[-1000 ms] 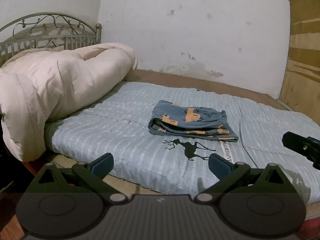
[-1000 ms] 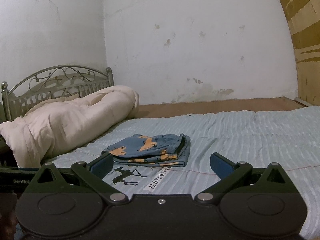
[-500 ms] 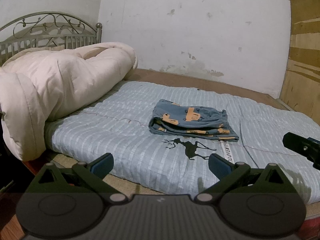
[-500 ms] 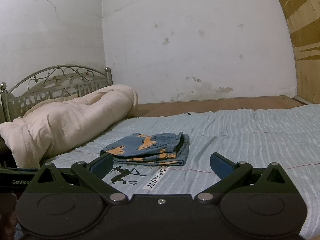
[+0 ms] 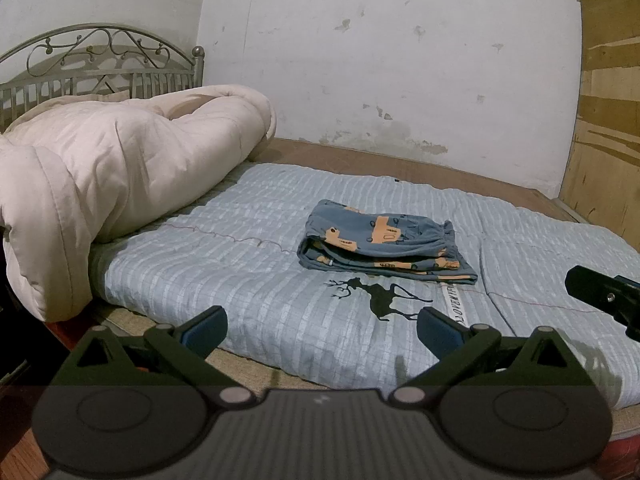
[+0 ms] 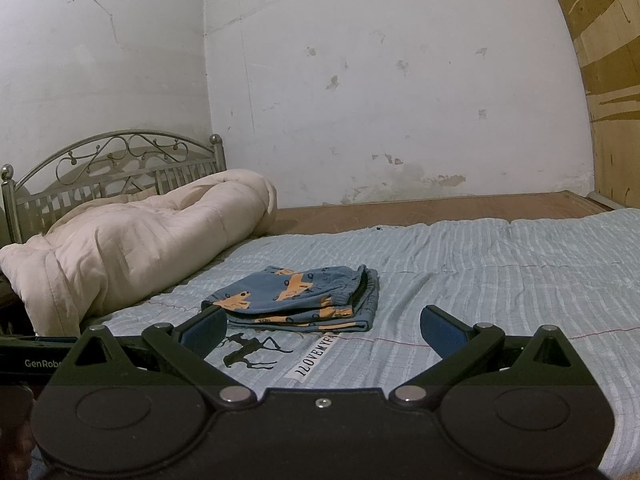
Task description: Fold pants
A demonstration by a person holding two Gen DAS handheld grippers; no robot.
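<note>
Left wrist view: both claws, left claw (image 5: 320,330) and right claw (image 6: 320,330), wide open, empty; pants (image 5: 384,240) folded. I risk snagging and unfolding them if I reach in.

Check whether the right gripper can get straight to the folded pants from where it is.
Probably yes. The right gripper has its jaws open and holds nothing, and the folded pants lie just ahead on the blue quilt with only bare quilt between.

Left tongs (image 5: 320,330), right tongs (image 6: 322,330) agape, empty.
</note>
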